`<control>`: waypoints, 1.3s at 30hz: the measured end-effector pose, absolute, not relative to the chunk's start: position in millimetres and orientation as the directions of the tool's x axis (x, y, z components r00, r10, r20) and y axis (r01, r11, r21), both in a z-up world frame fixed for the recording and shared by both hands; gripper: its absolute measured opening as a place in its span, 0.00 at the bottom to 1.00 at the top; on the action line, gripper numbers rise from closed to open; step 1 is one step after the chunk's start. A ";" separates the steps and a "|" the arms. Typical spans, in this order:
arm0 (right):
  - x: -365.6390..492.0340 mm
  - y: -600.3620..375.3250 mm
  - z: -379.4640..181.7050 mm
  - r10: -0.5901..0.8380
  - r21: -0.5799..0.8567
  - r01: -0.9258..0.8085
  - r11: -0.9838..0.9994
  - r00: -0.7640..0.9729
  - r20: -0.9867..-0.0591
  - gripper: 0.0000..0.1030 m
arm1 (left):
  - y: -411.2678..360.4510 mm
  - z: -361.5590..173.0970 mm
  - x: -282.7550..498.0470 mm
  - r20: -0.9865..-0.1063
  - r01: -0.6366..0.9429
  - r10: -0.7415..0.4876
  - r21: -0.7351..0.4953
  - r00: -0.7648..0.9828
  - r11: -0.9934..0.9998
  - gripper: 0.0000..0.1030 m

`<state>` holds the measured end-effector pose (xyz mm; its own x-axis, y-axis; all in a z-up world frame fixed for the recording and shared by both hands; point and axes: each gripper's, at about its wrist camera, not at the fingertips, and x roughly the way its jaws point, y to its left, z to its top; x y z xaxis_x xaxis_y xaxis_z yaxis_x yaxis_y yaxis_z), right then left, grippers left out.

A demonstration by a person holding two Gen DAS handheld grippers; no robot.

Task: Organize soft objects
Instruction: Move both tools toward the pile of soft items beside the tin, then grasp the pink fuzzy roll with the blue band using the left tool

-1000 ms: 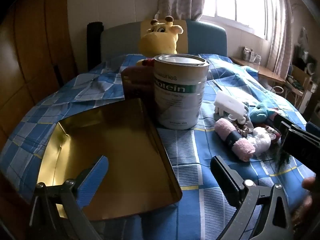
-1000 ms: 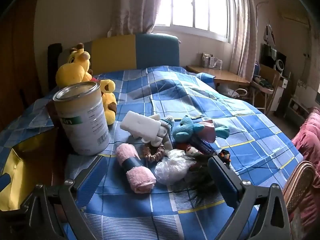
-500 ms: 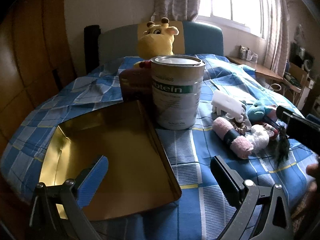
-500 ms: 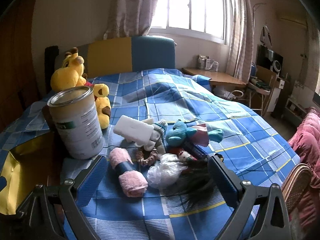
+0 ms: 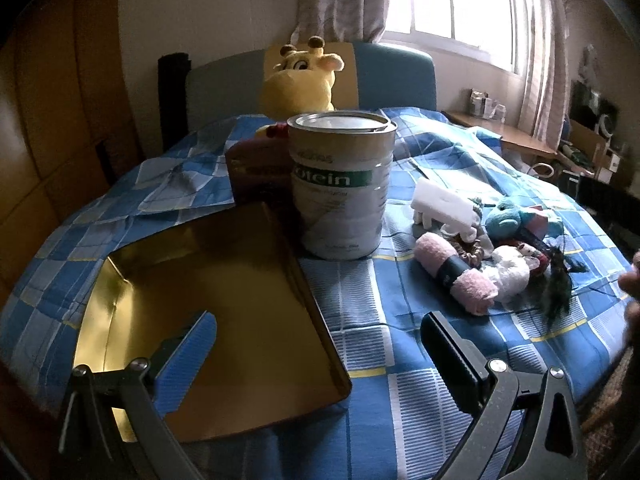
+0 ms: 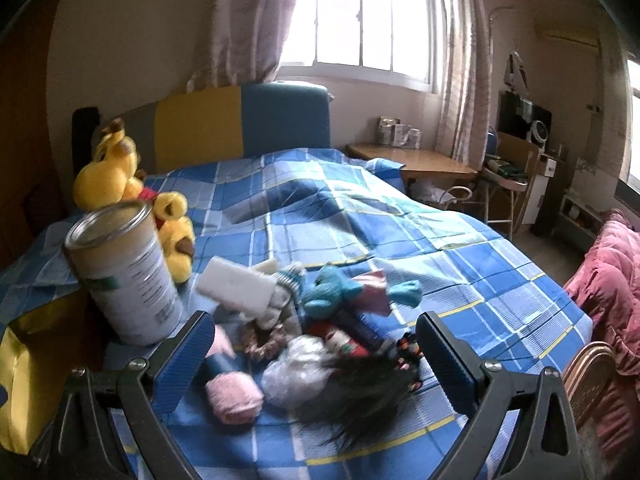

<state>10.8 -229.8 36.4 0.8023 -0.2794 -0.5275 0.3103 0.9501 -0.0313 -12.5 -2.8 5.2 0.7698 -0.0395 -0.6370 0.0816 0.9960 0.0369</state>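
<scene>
Both your claws are spread wide with nothing between the fingers. Your left gripper hovers over the near corner of a shallow gold tray lying on the blue checked bedspread. Your right gripper faces a small heap of soft things just right of a tall tin.

The heap holds a rolled pink towel with a dark band, nearest you; beside it a crinkly white bundle, a tuft of dark hair, a scrunchie, a teal plush toy and a white plastic piece. They touch and overlap.

The towel is probably light and squashy, so it should give under your fingers; take it across the banded middle, where the roll looks firmest. The bundle may be slippery.

The tin stands close to the towel's left and looks easy to knock. The bed's near edge sits just under your grippers. Open bedspread lies to the right and beyond.
</scene>
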 end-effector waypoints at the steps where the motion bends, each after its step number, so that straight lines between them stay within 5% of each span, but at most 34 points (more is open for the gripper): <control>1: 12.3 -234.4 38.2 -0.285 -0.027 0.318 0.948 0.803 -0.523 1.00 | -3.0 5.5 -12.1 -0.638 0.085 -0.043 0.035 0.769 0.996 1.00; 34: 44.9 -350.0 -1.4 -0.158 0.357 0.450 0.819 0.774 -0.613 1.00 | -73.1 0.9 46.0 -0.744 0.346 -0.289 -0.083 0.602 0.935 0.99; 39: 47.6 -347.0 -2.1 -0.138 0.358 0.431 0.828 0.776 -0.615 1.00 | -101.4 -13.6 77.9 -0.795 0.351 -0.314 -0.136 0.519 0.926 0.86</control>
